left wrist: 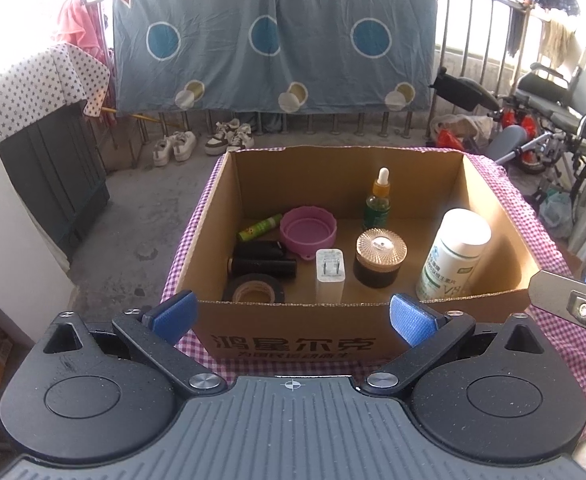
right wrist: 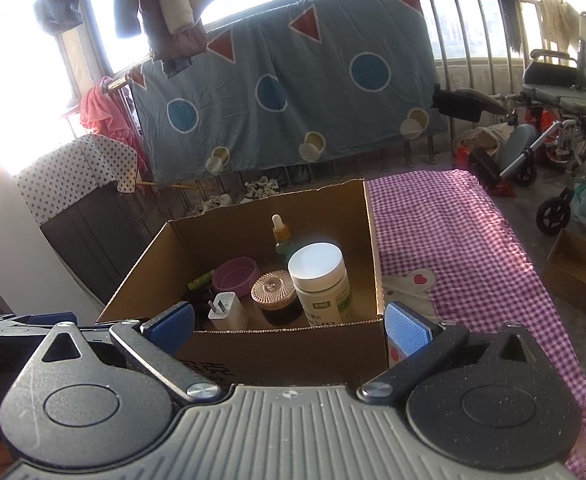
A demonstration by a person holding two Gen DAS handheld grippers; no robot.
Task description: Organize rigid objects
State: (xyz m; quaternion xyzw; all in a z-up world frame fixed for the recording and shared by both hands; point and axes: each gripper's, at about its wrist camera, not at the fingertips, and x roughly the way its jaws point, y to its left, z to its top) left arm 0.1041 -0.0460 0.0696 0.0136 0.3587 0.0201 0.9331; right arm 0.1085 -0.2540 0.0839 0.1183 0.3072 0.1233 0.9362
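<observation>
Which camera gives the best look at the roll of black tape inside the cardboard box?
The left wrist view. There the roll of black tape lies flat in the near left corner of the brown cardboard box, its hole visible. In the right wrist view it is hidden behind the box's front wall and the gripper finger.

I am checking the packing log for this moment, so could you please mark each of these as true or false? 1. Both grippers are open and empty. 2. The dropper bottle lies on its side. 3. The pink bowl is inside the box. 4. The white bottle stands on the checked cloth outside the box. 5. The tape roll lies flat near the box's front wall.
1. True: the left gripper and right gripper hold nothing.
2. False: the dropper bottle stands upright.
3. True: the pink bowl sits in the box.
4. False: the white bottle stands inside the box, not on the cloth.
5. True: the tape roll lies flat there.
</observation>
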